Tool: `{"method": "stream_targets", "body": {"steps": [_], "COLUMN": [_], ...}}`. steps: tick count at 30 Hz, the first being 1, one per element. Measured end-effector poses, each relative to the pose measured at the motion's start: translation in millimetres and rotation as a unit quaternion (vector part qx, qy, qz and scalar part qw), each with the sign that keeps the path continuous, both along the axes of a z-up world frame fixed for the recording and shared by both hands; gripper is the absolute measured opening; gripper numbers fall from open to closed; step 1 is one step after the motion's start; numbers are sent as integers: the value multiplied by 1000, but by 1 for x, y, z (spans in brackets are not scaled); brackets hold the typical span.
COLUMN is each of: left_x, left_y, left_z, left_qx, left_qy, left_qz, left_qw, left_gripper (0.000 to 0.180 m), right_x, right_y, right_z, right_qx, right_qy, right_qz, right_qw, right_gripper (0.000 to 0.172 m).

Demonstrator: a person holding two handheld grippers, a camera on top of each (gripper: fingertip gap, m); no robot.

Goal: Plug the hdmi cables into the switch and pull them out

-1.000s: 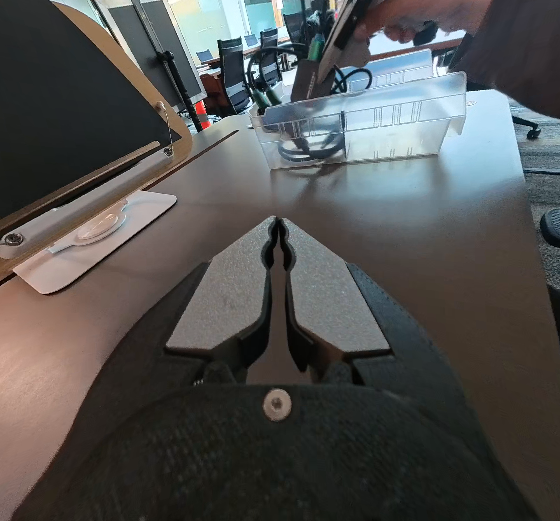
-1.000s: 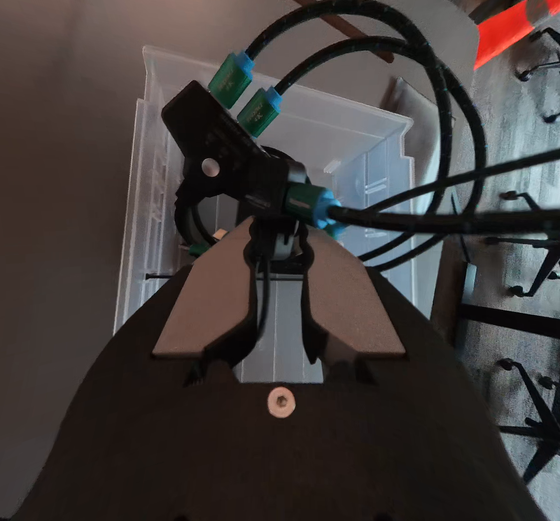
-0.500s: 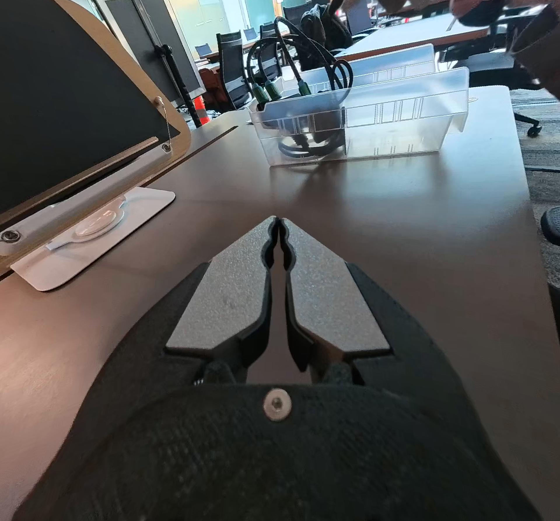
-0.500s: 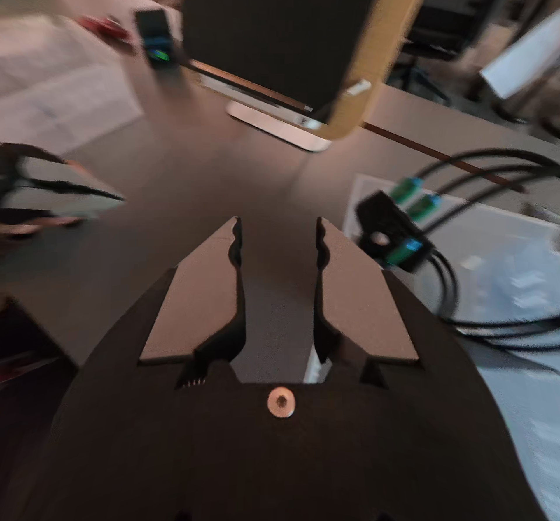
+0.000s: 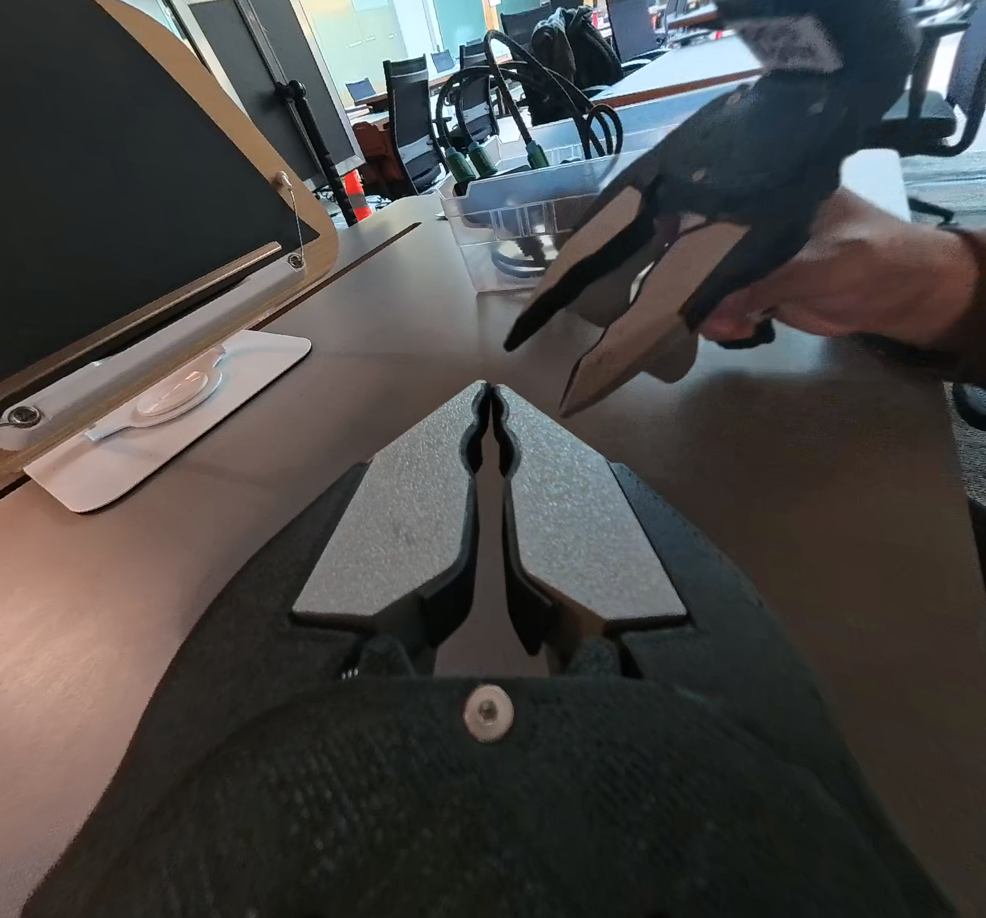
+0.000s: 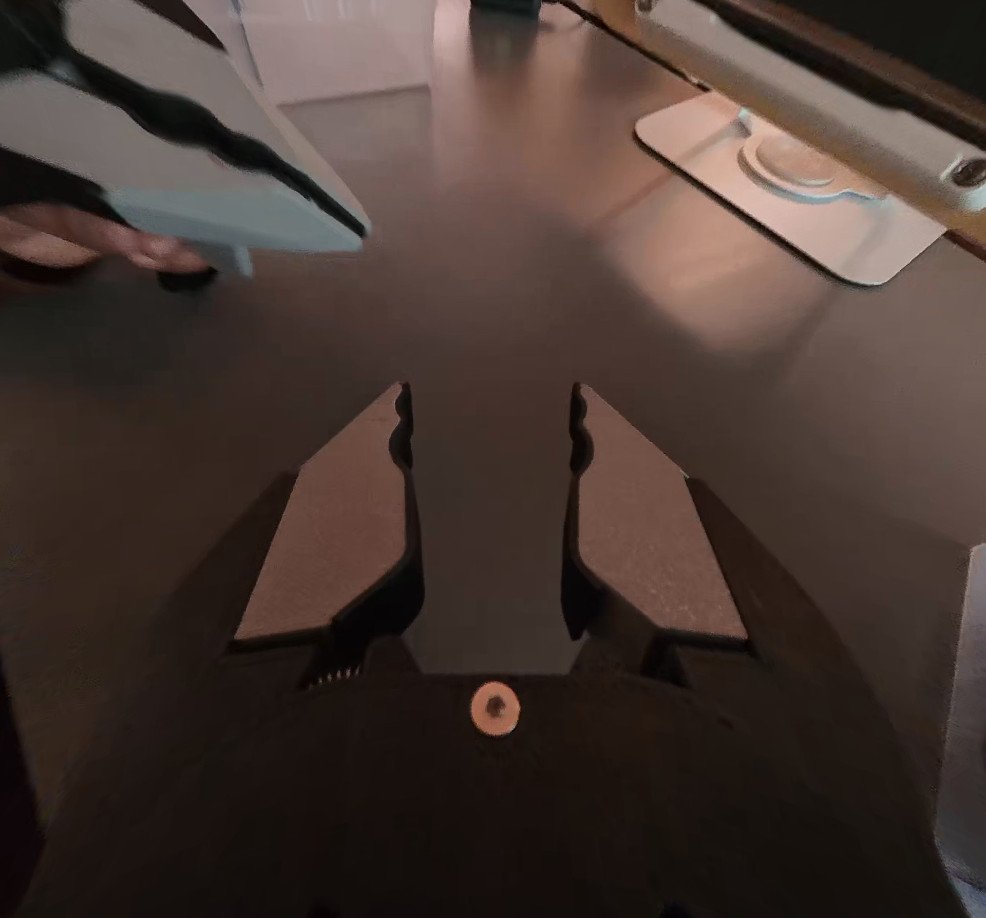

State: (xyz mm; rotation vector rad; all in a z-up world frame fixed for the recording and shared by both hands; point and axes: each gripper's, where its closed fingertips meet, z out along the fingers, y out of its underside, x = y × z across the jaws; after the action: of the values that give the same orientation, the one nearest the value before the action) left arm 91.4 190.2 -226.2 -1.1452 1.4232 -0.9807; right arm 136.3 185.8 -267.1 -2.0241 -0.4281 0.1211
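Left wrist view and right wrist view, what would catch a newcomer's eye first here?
The right gripper stands out first: open and empty, held in a hand low over the brown table, just ahead of the shut left gripper. Behind it, a clear bin holds looping black cables with green plugs. At the left stands a dark board on a white base.
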Motion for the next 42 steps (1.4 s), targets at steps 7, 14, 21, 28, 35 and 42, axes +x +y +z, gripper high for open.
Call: {"method": "stream_targets", "body": {"steps": [7, 14, 21, 28, 35, 42], "left_x": [-2, -61, -149, -242, -291, -262], "left_y": [-2, 23, 25, 61, 89, 109], "left_z": [1, 89, 95, 67, 16, -4], "left_qx": [-15, 37, -16, 16, -32, -28], "left_qy": [-1, -28, -16, 54, 93, 101], "left_qz": [-7, 85, 165, 301, 353, 360], "left_qw": [1000, 995, 986, 952, 930, 927], "left_gripper": [0, 24, 58, 67, 75, 62], "right_x": [9, 11, 11, 21, 112, 158], "right_y": [2, 1, -4, -70, -139, -168], "right_z": [3, 1, 10, 110, 93, 19], "right_qx": [26, 26, 32, 49, -8, -66], "right_qy": [15, 6, -6, -55, -65, -46], "right_qz": [-19, -26, -29, -67, -182, -241], "right_qw": [999, 999, 999, 995, 981, 967], "right_gripper": [71, 75, 84, 94, 89, 89]}}
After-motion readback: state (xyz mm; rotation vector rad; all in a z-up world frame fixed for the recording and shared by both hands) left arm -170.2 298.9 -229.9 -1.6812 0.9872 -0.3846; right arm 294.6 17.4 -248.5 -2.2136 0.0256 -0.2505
